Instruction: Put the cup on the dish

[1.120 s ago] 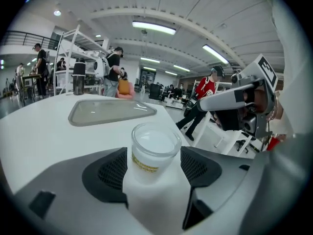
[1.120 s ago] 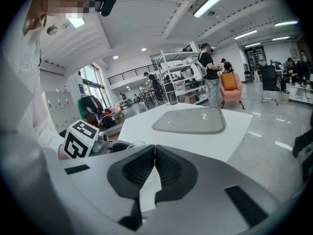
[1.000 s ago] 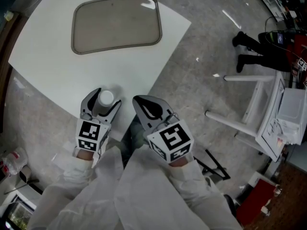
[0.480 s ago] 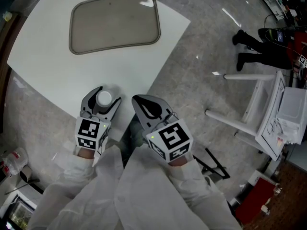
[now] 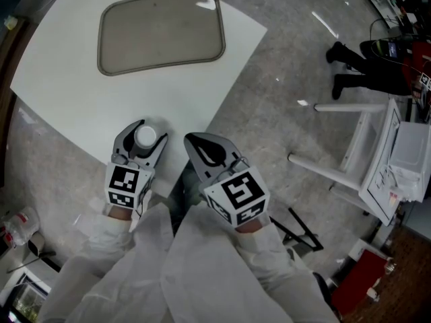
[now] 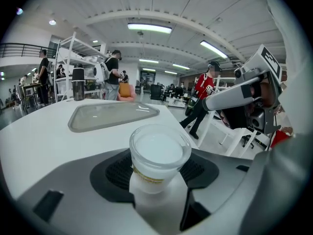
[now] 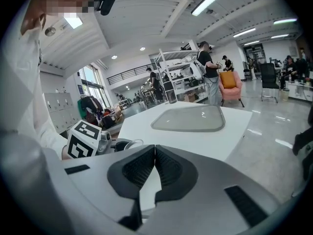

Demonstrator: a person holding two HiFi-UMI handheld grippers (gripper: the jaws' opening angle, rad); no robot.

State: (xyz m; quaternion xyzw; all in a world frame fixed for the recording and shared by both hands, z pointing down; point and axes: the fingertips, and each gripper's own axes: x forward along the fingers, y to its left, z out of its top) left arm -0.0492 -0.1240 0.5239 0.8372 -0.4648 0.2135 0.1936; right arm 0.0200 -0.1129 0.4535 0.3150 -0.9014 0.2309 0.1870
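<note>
Cup (image 6: 157,153): stands on the white bench (image 5: 74,103) close to its near edge, between the jaws of the left hand-held gripper (image 5: 151,132), well apart from the dish (image 5: 161,32).
Left hand-held gripper: jaws wide, one on either side of the cup, and they have just been closing in; no squeeze shows yet (the pads sit right at the cup's wall, and contact is hard to call).
Right hand-held gripper (image 7: 155,150): jaws together with nothing between them, hanging just off the bench's corner beside the left one.
Step in hand: by my reading the grasp, with lift and carry to come.
Grasp, done well: keep the cup centred between the ribbed pads so both meet its wall together and neither shoves it along the bench. Take it below the rim, near the pale band, where the wall looks stiffer. Close only until it is firm, since thin clear plastic probably buckles.
Lift, done well: go straight up before heading across to the dish, without rolling the gripper, so the mouth is level.
Dish: grey, rectangular with rounded corners, empty, at the bench's far side. Its flat middle looks the safe landing place, away from the raised rim.
Cup's pointing: mouth up, base on the bench, upright with no lean visible.
Long axis: vertical, base to mouth, crossing the line of the jaws' closing.
</note>
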